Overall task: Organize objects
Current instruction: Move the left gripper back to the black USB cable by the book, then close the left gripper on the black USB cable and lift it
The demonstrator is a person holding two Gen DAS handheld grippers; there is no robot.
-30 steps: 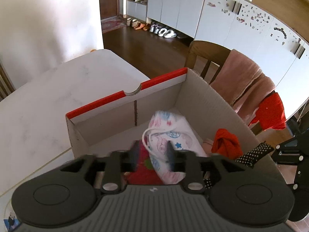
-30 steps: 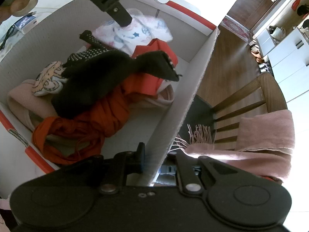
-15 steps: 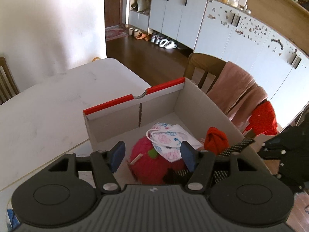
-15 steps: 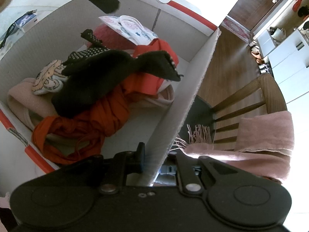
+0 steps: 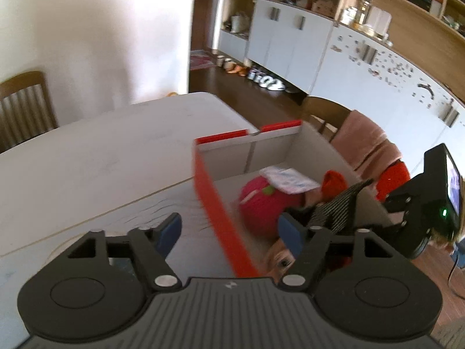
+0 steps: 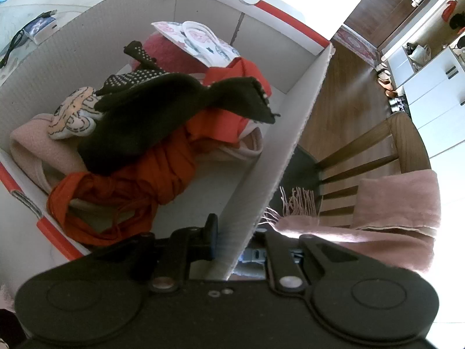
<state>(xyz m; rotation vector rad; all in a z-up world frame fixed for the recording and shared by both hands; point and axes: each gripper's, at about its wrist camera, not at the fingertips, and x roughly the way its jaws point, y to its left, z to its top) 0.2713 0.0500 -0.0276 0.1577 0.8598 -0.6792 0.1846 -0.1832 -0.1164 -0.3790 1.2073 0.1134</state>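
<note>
A white cardboard box with red rims (image 5: pixel 215 203) stands on the table. Inside lie a pink plush ball (image 5: pixel 261 203), a patterned face mask (image 6: pixel 200 40) on top of it, a black dotted glove (image 6: pixel 162 107) and orange cloth (image 6: pixel 162 171). My left gripper (image 5: pixel 229 228) hovers over the box's near left wall. Its jaws are opening and nothing is between them. My right gripper (image 6: pixel 237 238) is shut on the box's right wall (image 6: pixel 290 133), one finger inside and one outside.
The white table (image 5: pixel 101 160) stretches left of the box. A wooden chair draped with a pink scarf (image 6: pixel 398 200) stands just beyond the box's right wall. Another chair (image 5: pixel 23 107) is at the far left. A cable and a booklet (image 6: pixel 37 26) lie on the table.
The left gripper let go of the mask, which now rests on the pink plush. It pulled up and out of the box toward the left, jaws widening. The right gripper kept still.
</note>
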